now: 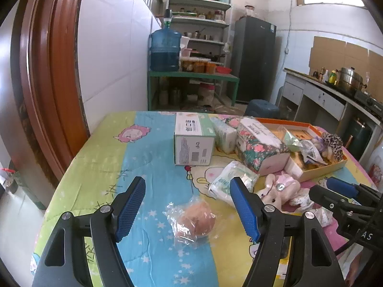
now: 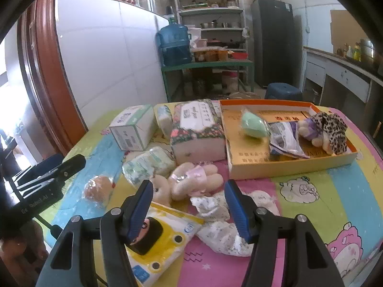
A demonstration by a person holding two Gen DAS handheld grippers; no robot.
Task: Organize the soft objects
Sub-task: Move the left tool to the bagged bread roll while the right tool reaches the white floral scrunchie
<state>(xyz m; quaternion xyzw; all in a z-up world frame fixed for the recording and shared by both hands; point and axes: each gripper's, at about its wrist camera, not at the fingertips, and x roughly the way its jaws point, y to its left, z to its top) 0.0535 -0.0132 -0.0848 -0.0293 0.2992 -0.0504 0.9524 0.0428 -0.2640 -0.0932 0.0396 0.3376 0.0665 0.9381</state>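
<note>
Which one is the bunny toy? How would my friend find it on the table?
Start at the orange tray on the cartoon-print tablecloth. Just off the tray's near left corner, in front of the floral tissue box, lies the bunny toy. It is the only pale plush with long floppy limbs and a pink dress; its neighbours are plastic-wrapped packs.
</note>
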